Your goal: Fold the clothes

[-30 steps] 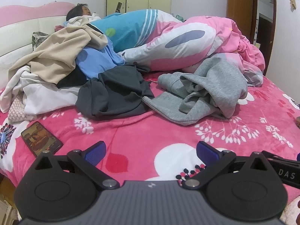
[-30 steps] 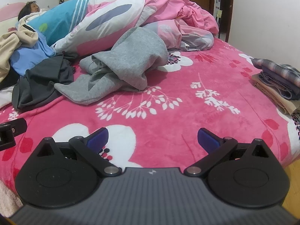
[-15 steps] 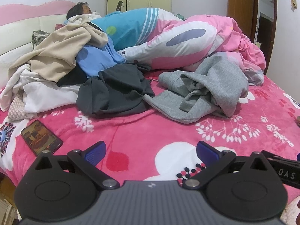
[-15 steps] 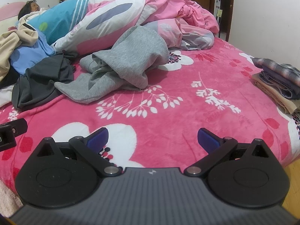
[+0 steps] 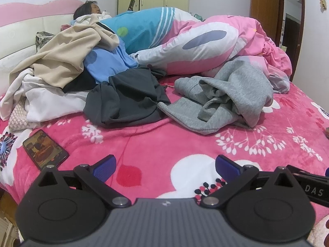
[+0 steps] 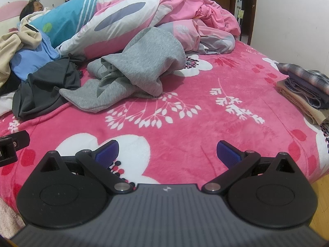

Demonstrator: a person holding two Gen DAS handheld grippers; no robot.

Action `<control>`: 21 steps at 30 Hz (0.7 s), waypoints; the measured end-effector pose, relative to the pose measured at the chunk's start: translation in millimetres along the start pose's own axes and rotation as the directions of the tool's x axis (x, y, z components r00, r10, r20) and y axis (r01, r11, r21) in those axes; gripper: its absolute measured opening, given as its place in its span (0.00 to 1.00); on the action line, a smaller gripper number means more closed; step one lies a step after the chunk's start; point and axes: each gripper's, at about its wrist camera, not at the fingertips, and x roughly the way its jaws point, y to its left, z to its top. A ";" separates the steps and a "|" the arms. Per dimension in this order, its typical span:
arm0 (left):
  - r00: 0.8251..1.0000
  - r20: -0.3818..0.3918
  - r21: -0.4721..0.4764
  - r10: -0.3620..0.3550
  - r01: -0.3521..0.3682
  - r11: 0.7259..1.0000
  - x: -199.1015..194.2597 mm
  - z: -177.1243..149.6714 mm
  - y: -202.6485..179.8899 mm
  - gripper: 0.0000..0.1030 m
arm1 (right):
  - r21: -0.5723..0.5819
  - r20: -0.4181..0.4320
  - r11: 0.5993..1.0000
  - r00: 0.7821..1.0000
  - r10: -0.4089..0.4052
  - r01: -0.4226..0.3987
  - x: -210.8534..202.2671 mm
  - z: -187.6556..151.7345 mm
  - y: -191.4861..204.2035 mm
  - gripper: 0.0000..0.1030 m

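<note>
A crumpled grey sweatshirt [image 5: 224, 96] [image 6: 139, 76] lies in the middle of the pink flowered bed. Left of it sits a dark grey garment [image 5: 127, 100] [image 6: 45, 88]. Further left is a heap of beige [image 5: 59, 61], blue [image 5: 107, 63] and white [image 5: 51, 103] clothes. My left gripper [image 5: 165, 169] is open over the near bed edge, well short of the clothes, with nothing between its blue pads. My right gripper [image 6: 167, 153] is also open and empty, hovering over a white flower print in front of the grey sweatshirt.
A phone [image 5: 44, 149] lies on the bed at near left. Folded clothes are stacked [image 6: 306, 88] at the bed's right edge. A person lies under a pink and blue duvet [image 5: 195, 41] at the back. A doorway [image 5: 287, 30] is far right.
Both grippers have eased slightly forward toward the clothes, which sit a little lower and larger in view. Jaws stay open. Nothing on the bed has moved.
</note>
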 end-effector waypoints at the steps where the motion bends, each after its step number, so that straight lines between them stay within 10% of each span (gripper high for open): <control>1: 1.000 0.000 0.000 0.000 0.000 1.000 0.1 0.0 0.1 1.00 | -0.001 0.000 1.000 1.000 0.000 0.000 0.1 0.0 0.0 0.99; 21: 0.999 -0.048 -0.029 -0.015 0.014 0.999 34.5 1.7 5.2 1.00 | 0.036 0.001 0.999 1.000 0.015 -0.015 26.5 -1.6 -9.7 0.99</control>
